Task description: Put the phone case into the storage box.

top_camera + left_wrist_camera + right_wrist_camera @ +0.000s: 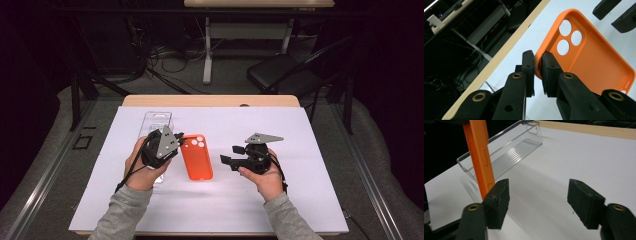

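High view, surface: a white sheet [280,200] covers a wooden table [210,100], whose bare edge shows at the far side.
Room: dark; a black chair [285,72] and a tangle of cables [160,60] sit on the floor beyond the table, with a second table's white legs [207,50] behind.
Landmark: an orange phone case [196,156] near the sheet's middle, its camera holes at the far end.
Clear plastic tray [156,125]: just left of the case, reaching toward the far edge.
Left hand [142,170]: left of the case, wrapped round the left gripper [537,66].
Left jaws: pinched on the case's rim near its camera-hole corner; the right gripper view shows the case lifted off the sheet.
Right hand [265,177]: right of the case, apart from it, holding the right gripper [537,195].
Right jaws: spread wide, nothing between them; they point toward the case.
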The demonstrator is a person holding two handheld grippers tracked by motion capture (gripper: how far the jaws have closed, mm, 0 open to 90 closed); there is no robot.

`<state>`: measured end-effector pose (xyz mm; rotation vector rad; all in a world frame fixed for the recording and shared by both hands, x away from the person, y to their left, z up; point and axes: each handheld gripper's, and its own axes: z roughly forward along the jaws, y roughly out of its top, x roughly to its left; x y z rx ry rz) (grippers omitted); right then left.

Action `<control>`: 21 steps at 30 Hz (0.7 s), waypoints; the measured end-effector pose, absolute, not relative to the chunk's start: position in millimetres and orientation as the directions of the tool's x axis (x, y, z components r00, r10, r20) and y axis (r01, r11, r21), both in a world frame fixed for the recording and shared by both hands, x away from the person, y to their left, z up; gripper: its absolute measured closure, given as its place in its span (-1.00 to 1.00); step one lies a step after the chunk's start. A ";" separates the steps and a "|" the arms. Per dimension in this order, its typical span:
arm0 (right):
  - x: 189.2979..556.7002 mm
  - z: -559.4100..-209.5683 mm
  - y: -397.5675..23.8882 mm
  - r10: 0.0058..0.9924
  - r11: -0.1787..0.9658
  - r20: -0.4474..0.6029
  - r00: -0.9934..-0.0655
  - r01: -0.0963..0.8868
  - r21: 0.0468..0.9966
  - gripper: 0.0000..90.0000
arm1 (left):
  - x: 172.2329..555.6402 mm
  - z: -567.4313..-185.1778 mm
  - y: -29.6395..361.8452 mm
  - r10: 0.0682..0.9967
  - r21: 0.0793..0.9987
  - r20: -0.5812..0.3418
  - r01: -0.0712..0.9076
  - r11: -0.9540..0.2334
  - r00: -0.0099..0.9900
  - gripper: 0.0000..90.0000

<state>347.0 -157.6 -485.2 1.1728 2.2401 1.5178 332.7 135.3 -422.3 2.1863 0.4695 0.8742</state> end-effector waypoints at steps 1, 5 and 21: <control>347.8 -485.7 -158.6 0.702 0.155 0.262 -0.662 0.502 0.851 -0.32 | 332.9 -422.3 135.4 0.556 0.738 0.444 0.064 -0.671 0.703 0.82; 349.0 -485.8 -161.2 0.706 0.142 0.266 -0.657 0.498 0.855 -0.38 | 333.4 -422.4 136.4 0.557 0.739 0.444 0.065 -0.670 0.702 0.82; 351.0 -485.2 -167.7 0.726 0.113 0.275 -0.630 0.504 0.856 -0.52 | 335.4 -423.2 138.5 0.564 0.748 0.433 0.068 -0.660 0.703 0.82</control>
